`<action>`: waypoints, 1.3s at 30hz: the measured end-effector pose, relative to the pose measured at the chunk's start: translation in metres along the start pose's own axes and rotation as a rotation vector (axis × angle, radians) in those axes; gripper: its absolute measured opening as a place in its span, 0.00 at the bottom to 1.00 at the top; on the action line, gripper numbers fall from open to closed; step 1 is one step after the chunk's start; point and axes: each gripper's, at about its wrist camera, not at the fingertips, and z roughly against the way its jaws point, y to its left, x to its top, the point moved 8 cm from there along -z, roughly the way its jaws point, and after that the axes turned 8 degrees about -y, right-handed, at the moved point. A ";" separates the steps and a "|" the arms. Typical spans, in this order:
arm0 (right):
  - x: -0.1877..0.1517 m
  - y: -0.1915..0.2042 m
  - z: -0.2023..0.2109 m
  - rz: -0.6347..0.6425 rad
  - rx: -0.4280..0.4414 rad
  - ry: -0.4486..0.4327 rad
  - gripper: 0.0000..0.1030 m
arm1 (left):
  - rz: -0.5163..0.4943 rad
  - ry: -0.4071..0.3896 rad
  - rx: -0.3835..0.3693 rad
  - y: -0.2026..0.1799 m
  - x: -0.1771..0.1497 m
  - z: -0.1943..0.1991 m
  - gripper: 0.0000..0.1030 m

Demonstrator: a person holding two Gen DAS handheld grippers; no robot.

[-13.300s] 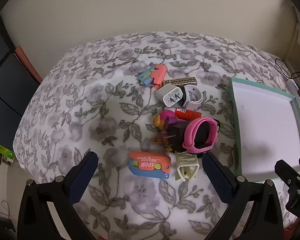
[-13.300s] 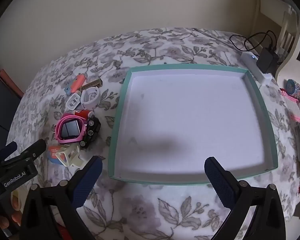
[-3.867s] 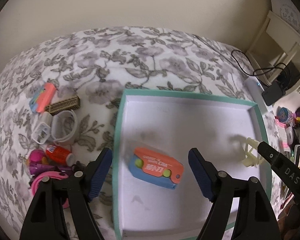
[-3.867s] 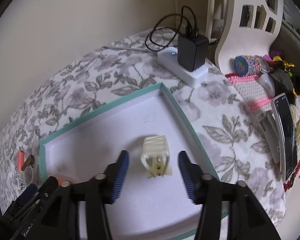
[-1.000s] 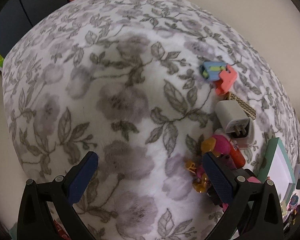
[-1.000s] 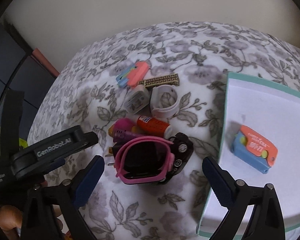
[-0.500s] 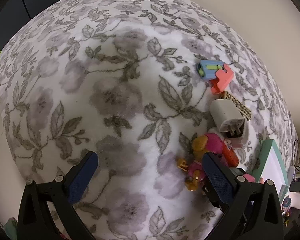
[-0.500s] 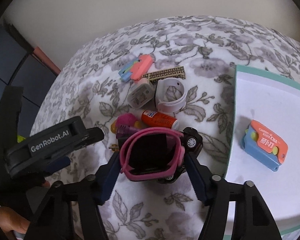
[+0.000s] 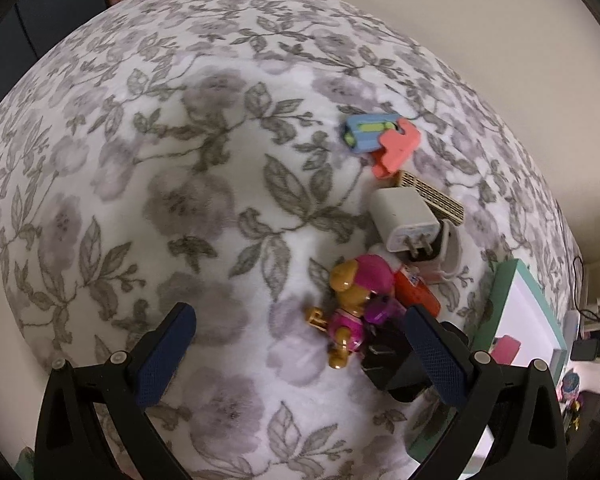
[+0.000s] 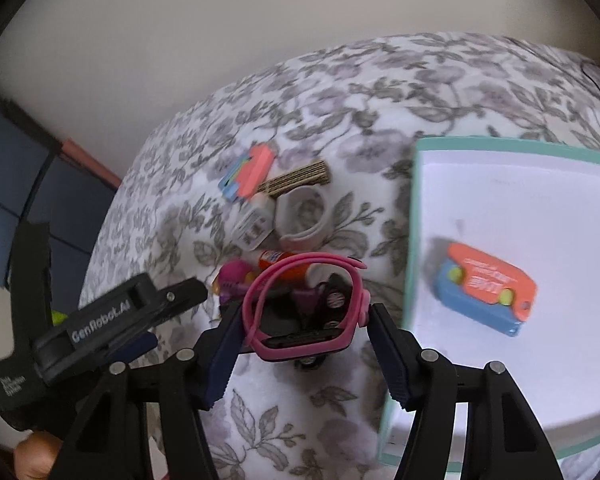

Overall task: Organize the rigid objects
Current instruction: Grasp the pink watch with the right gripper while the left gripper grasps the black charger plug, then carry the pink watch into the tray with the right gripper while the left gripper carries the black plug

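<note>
I had the right gripper (image 10: 304, 340) clamped on the pink watch (image 10: 306, 308), lifted just above the pile, band loop pointing away from me. The teal tray (image 10: 414, 240) lay to its right, holding the orange-and-blue toy knife (image 10: 486, 294). My left gripper (image 9: 300, 356) hung with its jaws apart over the floral tabletop (image 9: 160, 160), toy pup (image 9: 354, 300) just beside its right finger. Farther off: white charger (image 9: 406, 220), white ring (image 10: 300, 220), second toy knife (image 9: 380, 140).

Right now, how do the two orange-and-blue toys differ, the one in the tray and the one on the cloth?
The orange-and-blue toy in the tray lies on the white floor of the tray; the orange-and-blue toy on the cloth lies on the floral cloth beside a patterned strip. The tray one shows printed writing; the other shows none. Both share colours.
</note>
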 end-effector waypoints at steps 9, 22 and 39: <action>0.022 -0.059 0.031 -0.179 -0.067 -0.045 0.63 | -0.126 0.036 -0.032 -0.034 -0.019 -0.002 1.00; 0.037 -0.094 0.075 -0.226 -0.109 -0.105 0.63 | -0.293 0.031 -0.003 -0.068 -0.038 -0.008 0.94; 0.039 -0.095 0.092 -0.241 -0.080 -0.127 0.63 | -0.345 0.014 0.003 -0.078 -0.043 -0.011 0.66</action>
